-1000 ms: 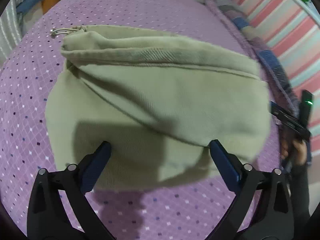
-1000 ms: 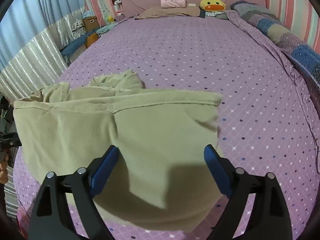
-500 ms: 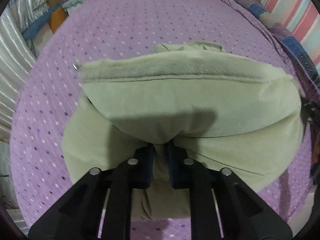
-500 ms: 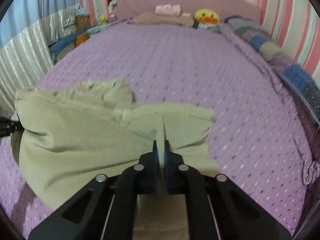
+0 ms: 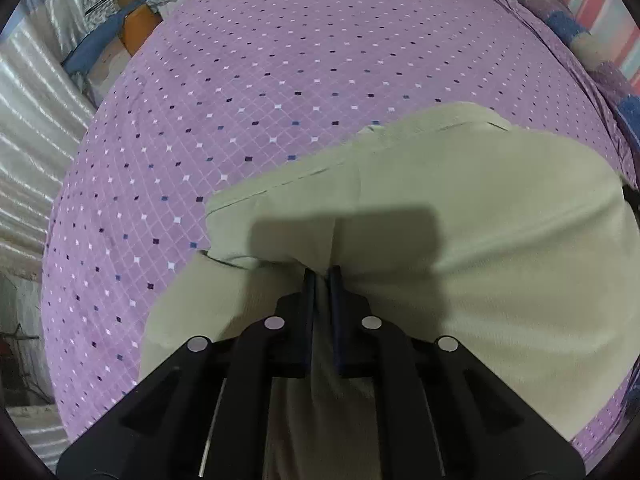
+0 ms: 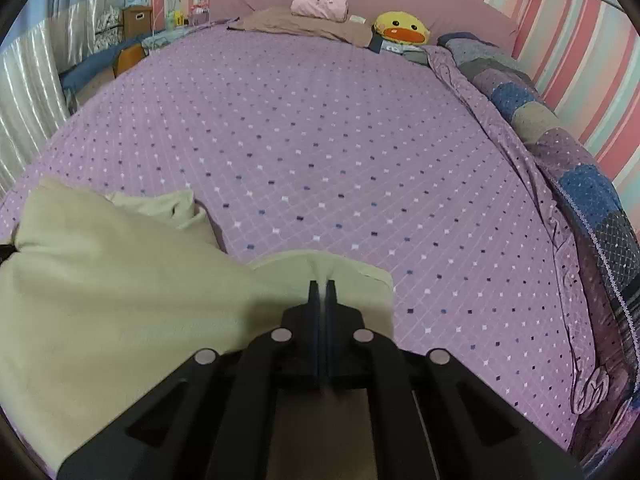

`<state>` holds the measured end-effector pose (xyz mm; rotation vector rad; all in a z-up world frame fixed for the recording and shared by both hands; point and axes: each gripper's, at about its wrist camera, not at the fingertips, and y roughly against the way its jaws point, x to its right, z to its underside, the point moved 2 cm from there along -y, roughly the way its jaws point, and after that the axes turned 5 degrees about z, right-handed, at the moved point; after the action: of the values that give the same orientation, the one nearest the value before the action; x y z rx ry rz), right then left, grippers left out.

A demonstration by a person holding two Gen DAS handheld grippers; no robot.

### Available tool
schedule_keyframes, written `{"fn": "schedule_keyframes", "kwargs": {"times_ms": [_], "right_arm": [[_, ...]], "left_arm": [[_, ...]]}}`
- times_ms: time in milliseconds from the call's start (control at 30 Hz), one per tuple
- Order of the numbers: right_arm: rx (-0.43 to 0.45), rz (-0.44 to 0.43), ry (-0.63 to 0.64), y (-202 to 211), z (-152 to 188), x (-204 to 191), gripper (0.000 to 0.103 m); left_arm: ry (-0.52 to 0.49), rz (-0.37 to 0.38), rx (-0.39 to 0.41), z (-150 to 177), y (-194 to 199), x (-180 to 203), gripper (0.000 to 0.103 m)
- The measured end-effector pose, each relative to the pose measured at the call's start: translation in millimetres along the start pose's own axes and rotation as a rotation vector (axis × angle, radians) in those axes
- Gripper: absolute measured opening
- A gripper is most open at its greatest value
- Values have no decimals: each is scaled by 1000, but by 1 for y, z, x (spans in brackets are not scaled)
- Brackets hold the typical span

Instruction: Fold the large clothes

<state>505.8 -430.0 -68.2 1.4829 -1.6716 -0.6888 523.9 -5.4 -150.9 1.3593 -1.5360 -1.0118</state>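
A beige garment [image 5: 460, 248] lies bunched on the purple diamond-patterned bed [image 5: 260, 80]. My left gripper [image 5: 322, 274] is shut on a pinched ridge of its cloth near the left edge, and the fabric lifts into a fold above the lower layer. In the right wrist view the same beige garment [image 6: 112, 280] fills the lower left, and my right gripper [image 6: 322, 285] is shut on its raised right corner. The cloth hangs in folds between the two grips. The garment's far lump rests on the bed behind.
A patchwork quilt [image 6: 560, 140] runs along the bed's right side by a striped wall. At the head lie a brown cloth [image 6: 304, 26], a pink folded item [image 6: 318, 6] and a yellow duck plush [image 6: 402, 28]. Boxes [image 5: 134, 28] and a silvery curtain [image 5: 36, 120] stand left.
Both grippers went from wide open to shut on the beige cloth, then carried it across the bed. The garment has lifted and bunched; its drawstring end is out of sight.
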Motion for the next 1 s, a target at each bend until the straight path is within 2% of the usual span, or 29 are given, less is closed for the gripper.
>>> {"fn": "schedule_keyframes", "kwargs": {"times_ms": [233, 300, 333, 367, 400, 500, 567, 700, 800, 1000], "right_arm": [[76, -108, -90, 29, 37, 14, 10], [95, -143, -114, 38, 45, 14, 24], [108, -162, -125, 43, 48, 14, 36], [129, -177, -132, 52, 53, 12, 42], [143, -182, -129, 57, 56, 8, 43], [184, -212, -97, 74, 64, -12, 48], [220, -218, -87, 85, 69, -24, 54], [262, -244, -103, 96, 66, -43, 55], [301, -237, -123, 102, 61, -53, 61], [364, -248, -218, 103, 46, -62, 64]], "left_arm": [[9, 51, 105, 32, 19, -4, 8], [-6, 62, 119, 48, 28, -2, 11], [-15, 59, 129, 53, 33, 1, 11], [-18, 55, 140, 61, 36, 4, 12], [-23, 52, 155, 67, 42, 6, 13], [-18, 50, 198, 90, 56, 7, 23], [2, 56, 231, 99, 68, 0, 40], [-13, 10, 285, 104, 75, 12, 42], [-12, 17, 325, 103, 82, 17, 42], [70, 131, 423, 87, 94, 13, 42]]}}
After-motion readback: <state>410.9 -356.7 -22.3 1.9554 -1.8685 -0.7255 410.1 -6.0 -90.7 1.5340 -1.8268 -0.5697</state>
